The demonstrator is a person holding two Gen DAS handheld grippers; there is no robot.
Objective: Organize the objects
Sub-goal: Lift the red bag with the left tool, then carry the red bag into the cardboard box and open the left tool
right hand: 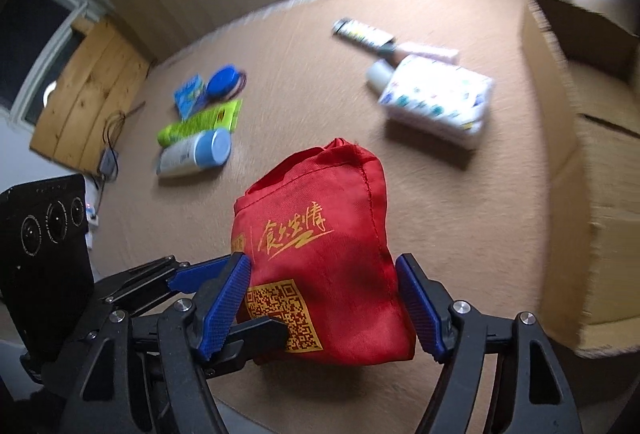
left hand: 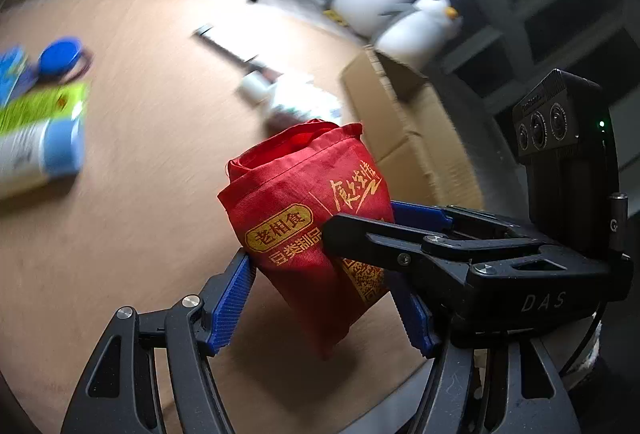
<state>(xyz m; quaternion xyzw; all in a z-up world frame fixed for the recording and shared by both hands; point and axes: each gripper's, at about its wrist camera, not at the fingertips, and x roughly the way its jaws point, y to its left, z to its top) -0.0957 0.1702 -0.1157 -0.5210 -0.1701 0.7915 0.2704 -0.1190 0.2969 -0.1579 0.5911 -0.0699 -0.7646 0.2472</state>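
Left tongs (left hand: 320, 298) and right tongs (right hand: 322, 308), angled downward, both pinching red bag (right hand: 320, 234) above table (right hand: 440, 193).

Red bag (left hand: 304, 218) with gold "老相食" (plus a QR code), "DAS" on right claw (left hand: 400, 230)

Motion blur softens most of the background in both wrist views. In the left wrist view, the white bottle with a blue cap (left hand: 36, 153) is cut off by the left edge, and the print on the green tube (left hand: 40, 105) beside it is unreadable. The small items near the cardboard box (left hand: 404, 121) smear together and cannot be identified. The right tongs (left hand: 360, 234) cover part of the red bag (left hand: 304, 201), hiding some of its yellow lettering. In the right wrist view, the box (right hand: 580, 153) runs off the right edge, and the labels on the far packets (right hand: 436, 97) are too blurred to read.
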